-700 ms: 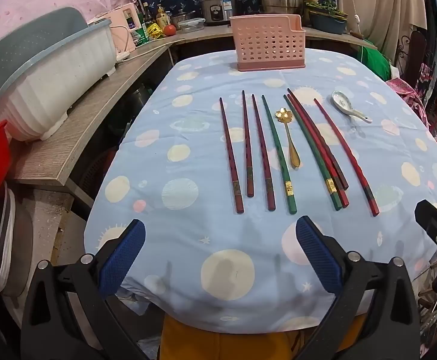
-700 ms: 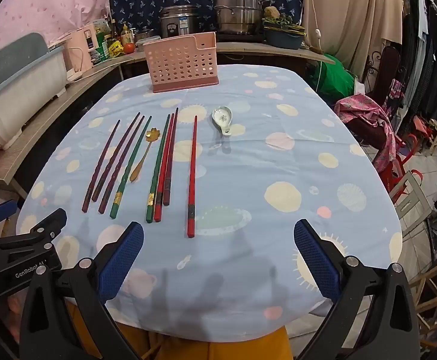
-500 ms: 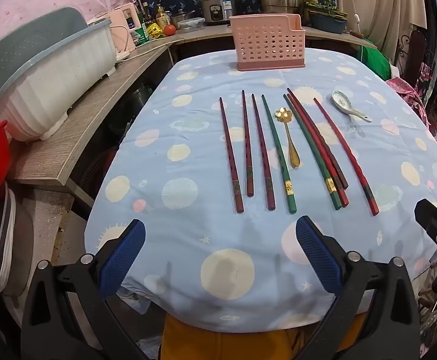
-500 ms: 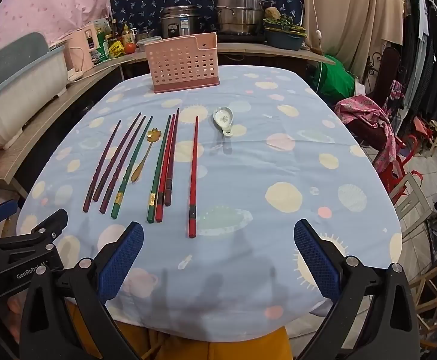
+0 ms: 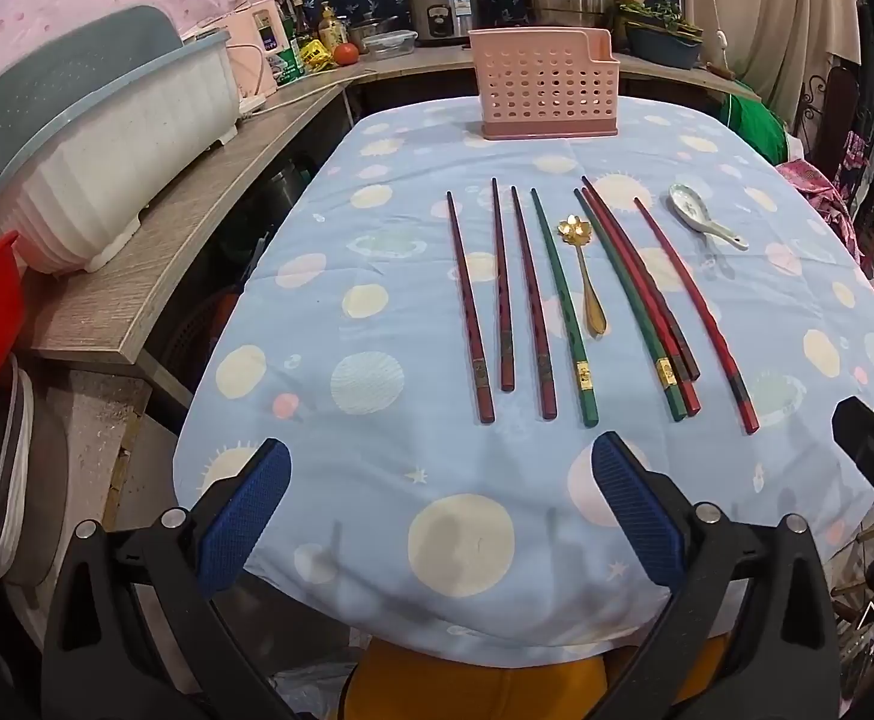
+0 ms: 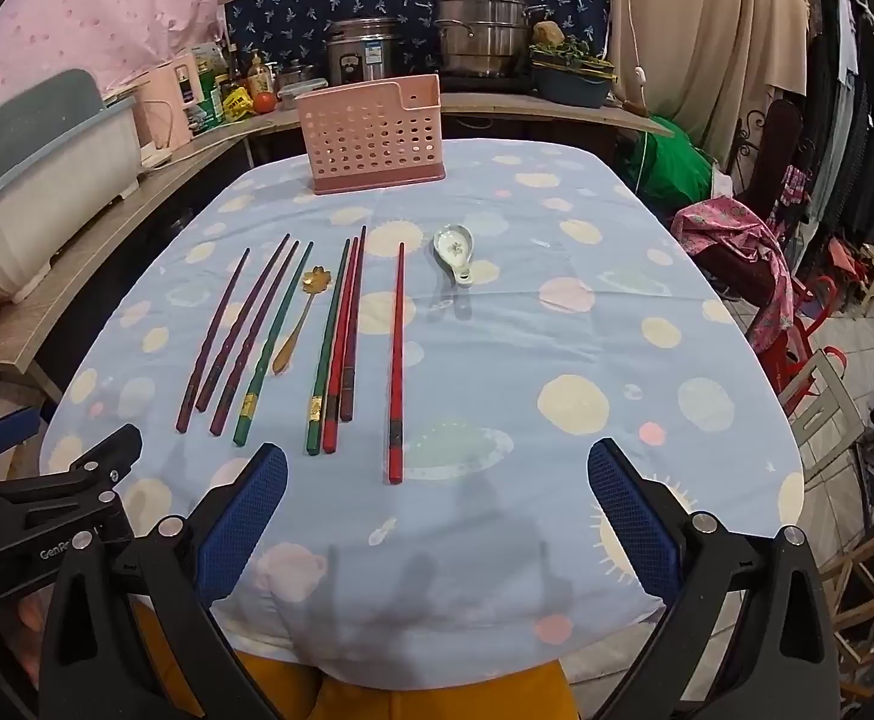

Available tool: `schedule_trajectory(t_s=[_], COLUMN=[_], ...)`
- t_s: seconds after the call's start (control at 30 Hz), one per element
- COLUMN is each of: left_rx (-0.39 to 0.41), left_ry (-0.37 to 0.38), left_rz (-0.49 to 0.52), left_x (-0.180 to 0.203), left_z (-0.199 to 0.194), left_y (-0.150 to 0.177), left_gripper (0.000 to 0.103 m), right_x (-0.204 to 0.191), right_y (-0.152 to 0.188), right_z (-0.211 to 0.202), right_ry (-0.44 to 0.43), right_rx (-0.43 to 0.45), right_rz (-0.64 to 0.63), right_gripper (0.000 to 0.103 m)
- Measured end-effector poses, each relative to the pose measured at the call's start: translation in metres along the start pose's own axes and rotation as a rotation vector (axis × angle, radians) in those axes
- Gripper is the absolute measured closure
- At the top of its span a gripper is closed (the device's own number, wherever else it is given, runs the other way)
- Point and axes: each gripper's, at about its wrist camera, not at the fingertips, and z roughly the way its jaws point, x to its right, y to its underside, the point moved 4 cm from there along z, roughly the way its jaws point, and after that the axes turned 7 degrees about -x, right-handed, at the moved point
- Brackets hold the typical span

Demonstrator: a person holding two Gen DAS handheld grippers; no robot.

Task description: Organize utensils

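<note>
In the left wrist view, the left gripper (image 5: 440, 513) is seen low in the frame with its blue-padded fingers (image 5: 244, 515) spread wide; nothing is held between them. Beyond the fingers, a surface covered by a light blue spotted tablecloth (image 5: 377, 360) is shown. On it the utensils are laid in a row, pointing away from the camera: three dark red chopsticks (image 5: 503, 300) on the left, a green chopstick (image 5: 563, 306) just beside them, then a gold spoon (image 5: 587, 276) with a flower-shaped bowl. To the right of it, a green, a red and a dark chopstick (image 5: 641, 294) lie close together, touching along their length, and a single red chopstick (image 5: 698, 315) lies apart from them. A white ceramic spoon (image 5: 701, 217) is seen further right, near the far end of that row. A pink perforated utensil holder (image 5: 548, 90) stands upright at the far edge of the cloth. A white dish rack (image 5: 113, 150) is set on the wooden counter at the left.

In the right wrist view, the right gripper (image 6: 437, 510) is likewise shown with its fingers (image 6: 632, 516) held wide apart and nothing gripped. The same row of chopsticks (image 6: 341, 342) lies ahead and to the left, with the single red one (image 6: 398, 360) nearest the centre. The holder (image 6: 374, 135) is seen at the far end of the surface, well apart from the utensils. Part of the left gripper (image 6: 47, 498) appears at the lower left edge.
</note>
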Motion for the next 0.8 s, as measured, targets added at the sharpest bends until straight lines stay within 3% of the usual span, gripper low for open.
schedule_trajectory(t_s=[0.8], left_rx=[-0.022], left_ry=[-0.003], left_rz=[-0.009], left_x=[-0.0022], left_z=[0.0078], left_y=[0.0028], left_gripper=[0.007], right_x=[-0.0046], right_y=[0.0028], right_z=[0.0045], right_ry=[-0.01], right_rx=[-0.016], right_rz=[-0.004], right_gripper=[0.007])
